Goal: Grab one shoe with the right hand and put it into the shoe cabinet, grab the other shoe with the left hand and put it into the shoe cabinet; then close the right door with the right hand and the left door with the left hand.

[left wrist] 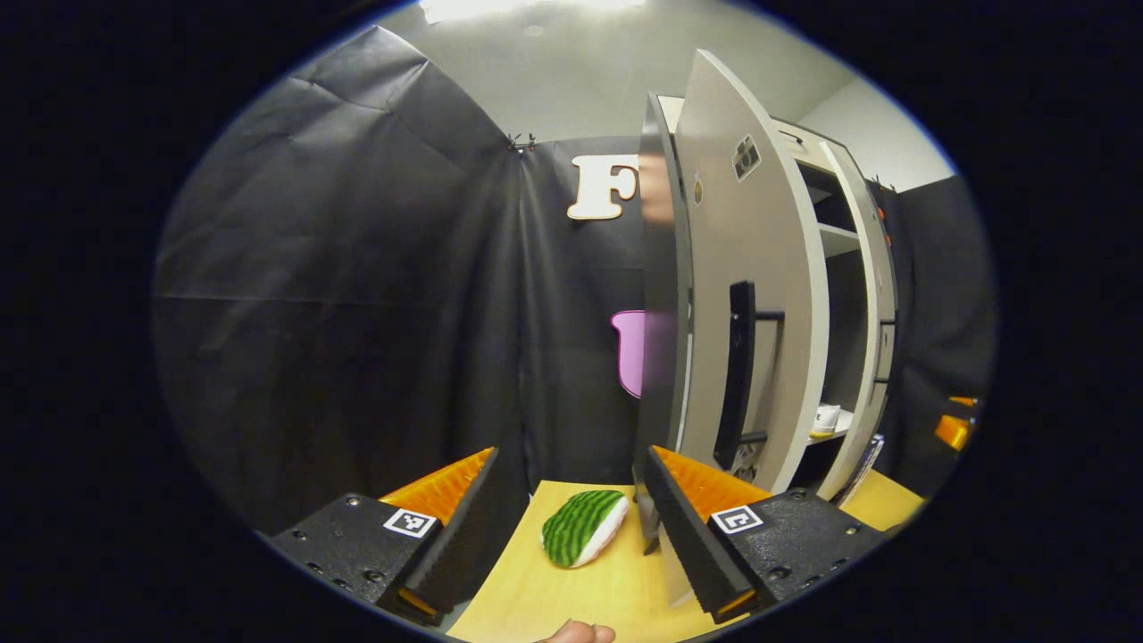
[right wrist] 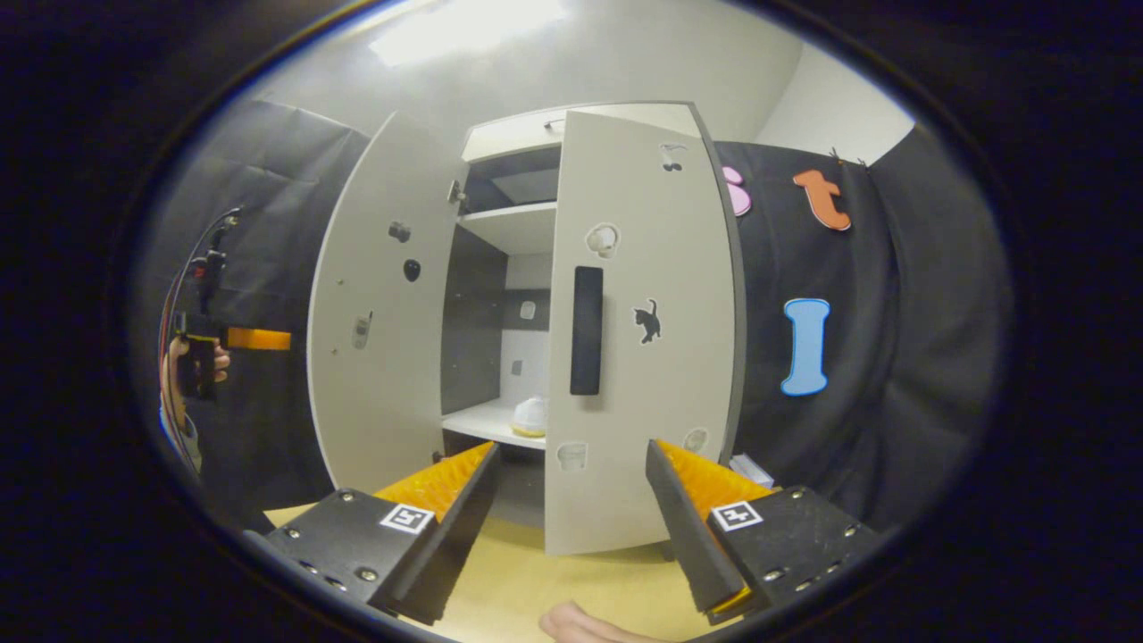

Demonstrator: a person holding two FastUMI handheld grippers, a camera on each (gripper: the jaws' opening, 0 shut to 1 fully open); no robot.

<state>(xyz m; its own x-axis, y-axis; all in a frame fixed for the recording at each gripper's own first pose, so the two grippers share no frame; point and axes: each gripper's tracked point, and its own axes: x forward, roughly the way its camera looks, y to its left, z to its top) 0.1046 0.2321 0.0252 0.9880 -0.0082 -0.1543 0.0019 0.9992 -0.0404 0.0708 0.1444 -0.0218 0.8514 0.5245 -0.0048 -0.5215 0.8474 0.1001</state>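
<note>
Green shoe dead ahead of our left gripper, other one's already shelved

The green-and-white striped slipper-style shoe [left wrist: 584,527] lies on the pale yellow wooden table [left wrist: 571,594], just forward of our left gripper [left wrist: 571,513] and between the lines of its fingers, long axis tilted up toward the right, toe end pointing roughly at the edge of the open grey left door [left wrist: 665,295]. The left gripper is spread wide with nothing in it, so we'd guess a short push forward and down lines it up. In the right gripper view, a small white shoe [right wrist: 529,416] already rests on the lower shelf of the white two-door shoe cabinet [right wrist: 522,228]. Our right gripper [right wrist: 571,513], also spread and empty, faces the right door [right wrist: 638,330] with its black bar handle [right wrist: 586,330], well apart from the green shoe, so the left hand is clearly nearer.
</note>
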